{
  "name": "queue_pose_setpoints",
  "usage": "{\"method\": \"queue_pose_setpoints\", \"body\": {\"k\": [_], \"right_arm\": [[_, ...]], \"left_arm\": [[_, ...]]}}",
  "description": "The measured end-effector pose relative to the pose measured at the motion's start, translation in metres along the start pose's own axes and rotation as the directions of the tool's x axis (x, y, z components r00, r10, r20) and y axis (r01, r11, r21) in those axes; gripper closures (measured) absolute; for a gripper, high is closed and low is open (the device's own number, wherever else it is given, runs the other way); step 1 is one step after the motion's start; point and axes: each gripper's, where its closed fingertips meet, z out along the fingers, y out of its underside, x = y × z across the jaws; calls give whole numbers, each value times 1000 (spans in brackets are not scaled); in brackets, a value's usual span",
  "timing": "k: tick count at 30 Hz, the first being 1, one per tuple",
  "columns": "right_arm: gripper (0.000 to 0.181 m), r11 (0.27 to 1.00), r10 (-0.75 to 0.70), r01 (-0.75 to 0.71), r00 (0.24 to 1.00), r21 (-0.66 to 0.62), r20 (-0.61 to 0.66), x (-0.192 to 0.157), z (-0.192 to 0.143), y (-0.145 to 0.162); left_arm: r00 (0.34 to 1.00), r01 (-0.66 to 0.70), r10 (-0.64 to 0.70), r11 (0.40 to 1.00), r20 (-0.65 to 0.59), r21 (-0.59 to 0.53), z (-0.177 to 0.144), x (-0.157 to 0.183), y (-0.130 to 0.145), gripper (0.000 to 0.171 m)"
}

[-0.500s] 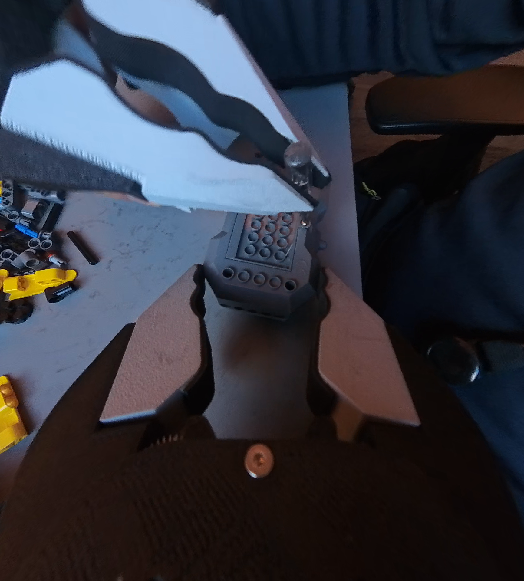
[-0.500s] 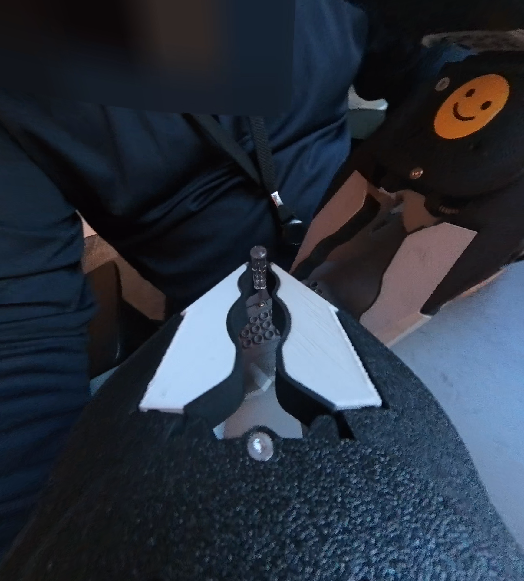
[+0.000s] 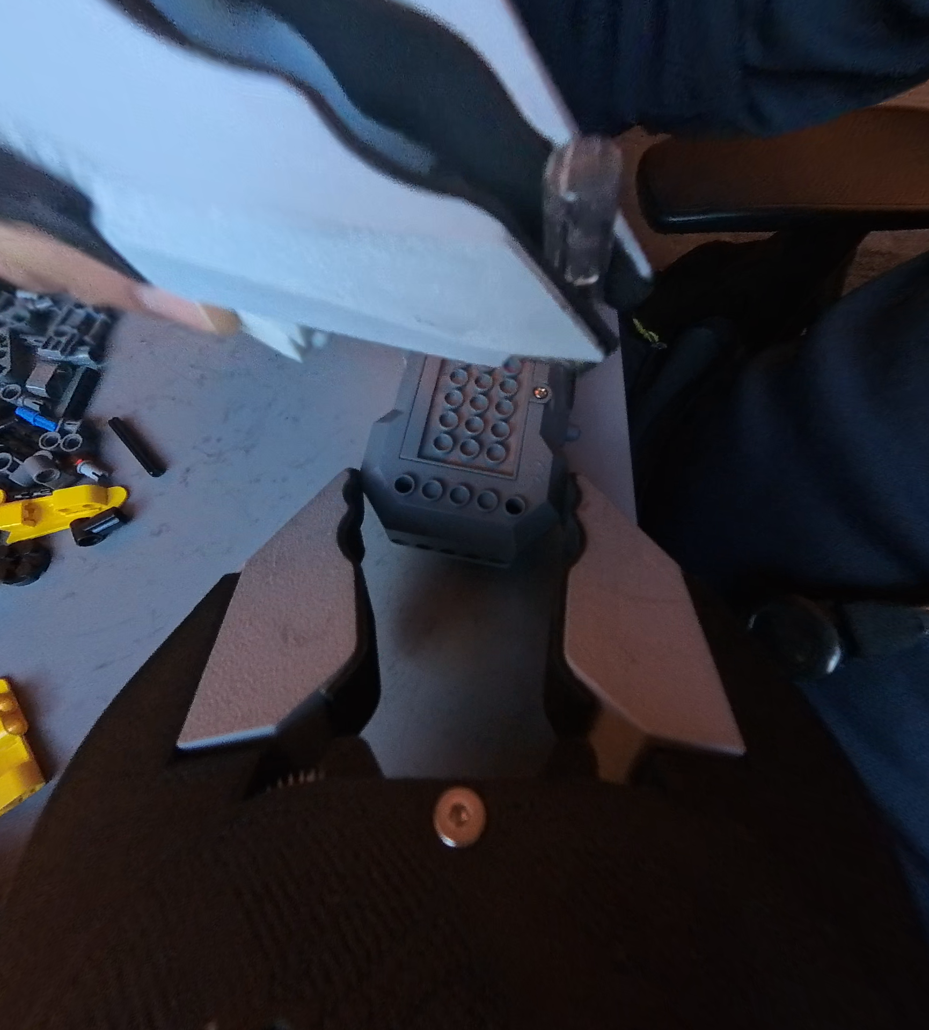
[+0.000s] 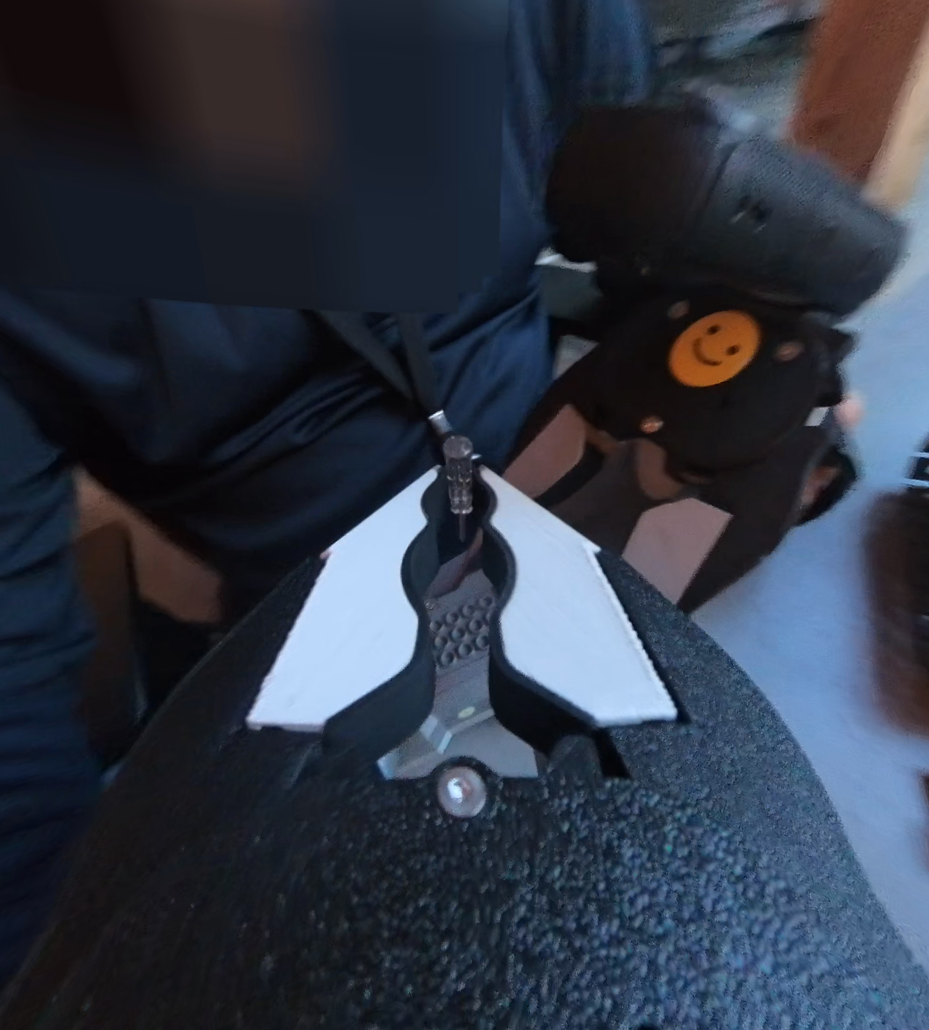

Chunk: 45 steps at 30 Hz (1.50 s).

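the left claw (image 3: pixel 465 501) grips a dark grey studded block (image 3: pixel 465 462) between its two tan, flat-faced fingers (image 3: pixel 295 624), one on each side of the block's near end, over the grey, faintly marbled tabletop (image 3: pixel 216 423). the block is boxy with chamfered corners, a raised panel of round studs on top, a row of five holes along its near edge and one small screw (image 3: pixel 541 393) near its 1 o'clock corner. across the upper half of the left wrist view the right claw (image 4: pixel 459 490) blocks the far end of the block; its two fingers are pale, flat wedges with black wavy inner pads, pinched narrow on a small clear-handled screwdriver (image 4: pixel 457 474), whose ribbed, translucent handle sticks out past the tips and whose thin metal shaft points back between the pads. in the right wrist view the studded panel shows through the gap between the pads, below the shaft. at 9 o'clock of the block lies a loose heap of small plastic building parts (image 3: pixel 21 423) in black, grey, blue and red, with a short black pin (image 3: pixel 136 446) just beside it, three yellow curved pieces (image 3: pixel 60 510) nearby. at 3 o'clock a person in dark blue clothing (image 3: pixel 813 446) sits close against the tabletop's edge. an orange smiley disc (image 4: pixel 714 348) sits on the left claw's black, grainy housing.
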Motion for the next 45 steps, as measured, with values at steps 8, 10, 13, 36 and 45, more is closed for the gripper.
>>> {"method": "queue_pose_setpoints", "body": {"k": [8,10,13,36,45], "right_arm": [[174,946,322,-189,637,263,-700,16,-38,-4],[174,927,375,-184,458,326,-806,7,-51,7],[174,908,416,-167,283,383,-864,-10,-50,20],[174,905,414,-111,20,410,-910,-11,-49,47],[174,906,416,-105,35,411,-909,-10,-47,47]], "left_arm": [[997,25,-25,1000,68,2,0,-10,0,103],[992,64,-64,998,110,7,-1,-16,0,103],[982,95,-96,995,160,13,0,-19,-1,103],[961,160,-162,987,225,26,4,-26,-4,103],[961,156,-158,987,227,25,4,-26,-4,103]]}}
